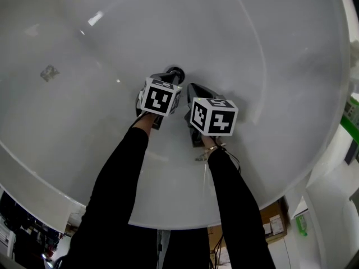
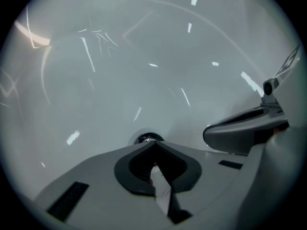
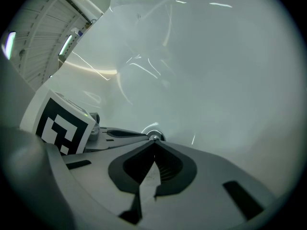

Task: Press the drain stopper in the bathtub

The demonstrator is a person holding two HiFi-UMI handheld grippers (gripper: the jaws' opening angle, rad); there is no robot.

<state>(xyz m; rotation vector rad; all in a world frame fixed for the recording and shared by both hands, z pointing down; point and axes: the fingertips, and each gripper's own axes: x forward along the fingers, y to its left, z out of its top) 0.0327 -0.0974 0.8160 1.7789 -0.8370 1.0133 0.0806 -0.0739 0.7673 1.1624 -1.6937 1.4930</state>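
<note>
The drain stopper (image 1: 175,72) is a small round metal disc at the bottom of the white bathtub (image 1: 269,55). My left gripper (image 1: 170,79) is shut with nothing in it, and its tips rest at the stopper's near edge. In the left gripper view the stopper (image 2: 146,138) peeks out just past the closed tips of the left gripper (image 2: 153,143). My right gripper (image 1: 193,88) is also shut and empty, just right of the stopper. The right gripper view shows the stopper (image 3: 154,137) right above the closed right gripper (image 3: 154,143), with the left gripper's tip beside it.
The tub walls curve up all round. A small grey mark (image 1: 49,72) sits on the tub's left slope. Beyond the near rim (image 1: 168,220) are a cardboard box (image 1: 274,220) and green items (image 1: 352,116) at the right.
</note>
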